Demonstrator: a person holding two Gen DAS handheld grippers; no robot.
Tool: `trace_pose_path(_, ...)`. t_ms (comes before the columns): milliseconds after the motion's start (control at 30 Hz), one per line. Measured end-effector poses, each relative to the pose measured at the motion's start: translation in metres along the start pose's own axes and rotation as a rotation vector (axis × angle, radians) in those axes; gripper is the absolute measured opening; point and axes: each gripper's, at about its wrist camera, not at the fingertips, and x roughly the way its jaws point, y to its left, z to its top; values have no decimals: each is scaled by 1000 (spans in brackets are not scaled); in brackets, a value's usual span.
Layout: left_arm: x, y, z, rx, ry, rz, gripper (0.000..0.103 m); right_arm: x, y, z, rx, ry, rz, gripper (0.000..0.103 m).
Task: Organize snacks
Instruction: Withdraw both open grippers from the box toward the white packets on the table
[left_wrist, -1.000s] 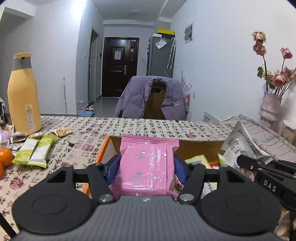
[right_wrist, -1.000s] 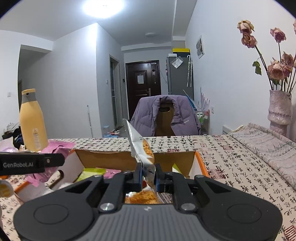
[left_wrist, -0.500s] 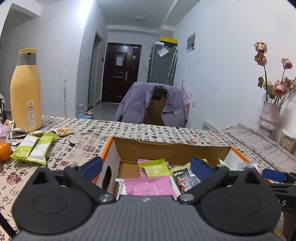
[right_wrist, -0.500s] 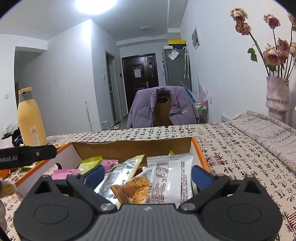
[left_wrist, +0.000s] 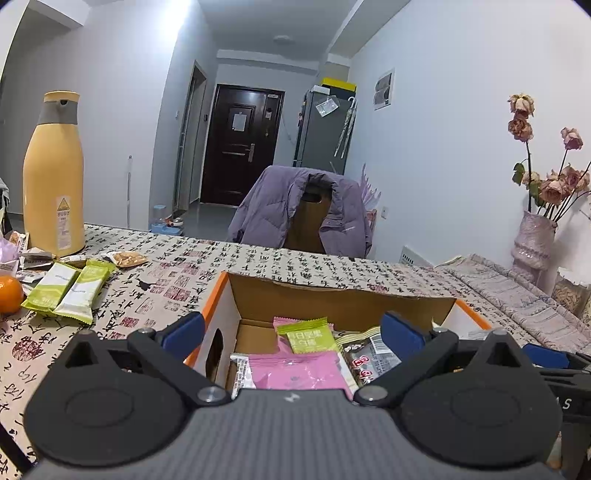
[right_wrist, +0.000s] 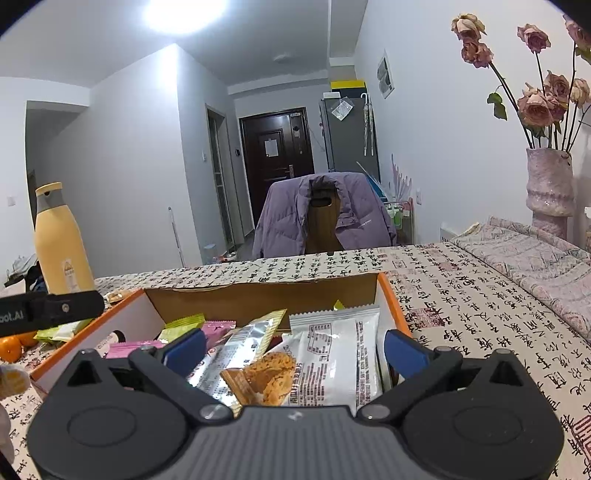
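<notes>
Both wrist views, over an open cardboard box (left_wrist: 332, 299) with orange-edged white walls, standing on a table (left_wrist: 258, 266) covered with a cloth printed in black calligraphy and red seals.

Change from one second earlier: the left gripper (left_wrist: 291, 332) then pinched a pink packet (left_wrist: 295, 373) upright between its blue pads; its jaws have just been opening, now stand spread wide, and the packet lies flat in the box below them, untouched. The right gripper (right_wrist: 295, 347) then pinched a silver-edged snack packet (right_wrist: 236, 350) on edge; its jaws have likewise just been opening, now stand spread wide with nothing pressed between them, and that packet lies in the box beside a white packet (right_wrist: 332, 354) printed with a golden pastry.

Counts: one box; two grippers. In the left view the box shows one pink packet, one green packet (left_wrist: 310, 334) and one dark packet with red characters (left_wrist: 369, 358), and a further pink edge behind the green one. Outside the box, on the cloth to the left: two green-and-white bars (left_wrist: 70, 290) side by side, one small clear packet of brown pieces (left_wrist: 127, 258), one orange fruit (left_wrist: 9, 293), and one tall yellow flask (left_wrist: 53, 177) with a grey collar.

Materials and shapes: the packets are flat, glossy pillow-sealed film with crimped ends; the box interior is plain brown corrugated card. The gripper bodies are matte black plastic with round pivot discs. A pink textured vase (right_wrist: 548, 188) holds dried roses; a purple padded jacket (left_wrist: 295, 210) drapes a wooden chair beyond the table.
</notes>
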Motion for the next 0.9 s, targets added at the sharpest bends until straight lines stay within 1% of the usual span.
trace_pose_path(133, 0, -5, 3, 9, 3, 13, 103, -3, 4, 5, -15, 4, 0, 103)
trace_pose_path(200, -3, -7, 7, 10, 16, 8, 103, -10, 9, 10, -23, -3, 3, 103)
trace_pose_path(367, -24, -9, 11, 10, 15, -4, 103, -35, 13, 17, -28, -17, 18, 103)
trace_pose_path(500, -42, -6, 5, 38, 26, 7, 103, -50, 11, 15, -26, -3, 16, 103)
trace_pose_path(700, -57, 1, -15, 62, 119, 12, 103, -70, 9, -3, -34, 46, 6, 103)
trace_pose_path(900, -73, 4, -48, 100, 214, -20, 103, -86, 9, -29, -43, 106, 10, 103)
